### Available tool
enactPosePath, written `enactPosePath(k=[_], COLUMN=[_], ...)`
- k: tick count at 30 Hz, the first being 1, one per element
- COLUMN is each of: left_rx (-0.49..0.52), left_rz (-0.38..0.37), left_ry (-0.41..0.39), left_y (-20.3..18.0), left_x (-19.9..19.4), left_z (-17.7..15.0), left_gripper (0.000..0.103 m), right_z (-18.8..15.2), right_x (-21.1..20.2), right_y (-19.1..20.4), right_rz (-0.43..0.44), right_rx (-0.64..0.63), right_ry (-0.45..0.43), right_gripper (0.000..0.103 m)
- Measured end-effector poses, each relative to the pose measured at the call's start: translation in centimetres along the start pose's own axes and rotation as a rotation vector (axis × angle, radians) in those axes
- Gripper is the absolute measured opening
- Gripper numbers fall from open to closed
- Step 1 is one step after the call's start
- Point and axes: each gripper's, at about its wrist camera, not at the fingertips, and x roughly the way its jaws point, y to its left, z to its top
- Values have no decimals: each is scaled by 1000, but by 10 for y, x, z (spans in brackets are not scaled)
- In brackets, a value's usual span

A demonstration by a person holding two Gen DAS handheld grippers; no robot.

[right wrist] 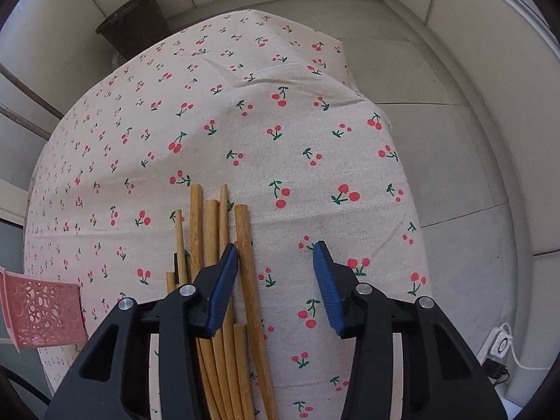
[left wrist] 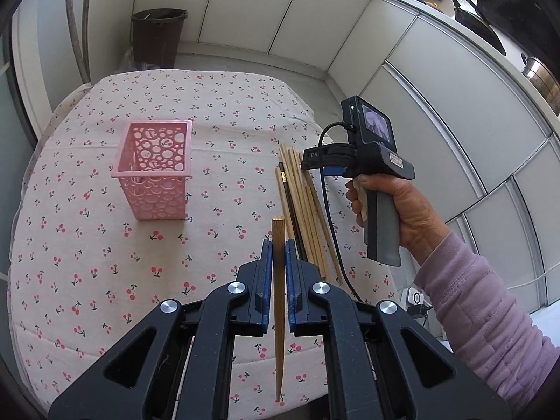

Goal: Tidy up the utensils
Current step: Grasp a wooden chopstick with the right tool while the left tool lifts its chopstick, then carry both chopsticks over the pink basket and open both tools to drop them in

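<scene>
My left gripper (left wrist: 279, 245) is shut on a wooden chopstick (left wrist: 279, 315) and holds it above the cherry-print tablecloth (left wrist: 105, 262), its thick end pointing away from me. A pink perforated basket (left wrist: 154, 169) stands upright to the left and farther out; it also shows at the left edge of the right wrist view (right wrist: 42, 309). A pile of several wooden chopsticks (left wrist: 304, 210) lies to the right of my left gripper. My right gripper (right wrist: 276, 252) is open and empty just above that pile (right wrist: 210, 238), its left finger (right wrist: 220, 290) over the sticks. The right gripper's body shows in the left wrist view (left wrist: 371, 161).
A dark brown bin (left wrist: 157, 35) stands on the floor beyond the table. White cabinets (left wrist: 455, 122) run along the right, with pans on the counter above. A white power strip (right wrist: 500, 346) lies on the floor at right. The table's right edge is close to the chopstick pile.
</scene>
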Motion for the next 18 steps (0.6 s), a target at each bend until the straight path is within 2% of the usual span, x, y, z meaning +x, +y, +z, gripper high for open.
enactPosePath(k=[3,6,7,9,12,18], left_rx=[2,32,41,54,43,14], left_rz=[8,29,32,37,38,34], left_ry=[-2,-20,-26,-49,-104,-210], left_y=[-1,-5,-6,-7,-5,-11], left_x=[-1,-6,-8,-15,-34,-71], left_z=[0,-2,-3,-2,1,9], left_gripper=[7,7,7,7,7,7], right_z=[-7,-9,-8,-6,-12,-33], right_x=[3,2,2,-1,-20,-102], right_y=[19,28,27,16,5,-3], right_rz=[-100,-75,-61,-3,66,113], right_rx=[-76,-118,-110,-51,-9,-42], right_ry=[-39,-62,-57,-50,-114,-232], right_gripper=[48,21,8,8,8,8])
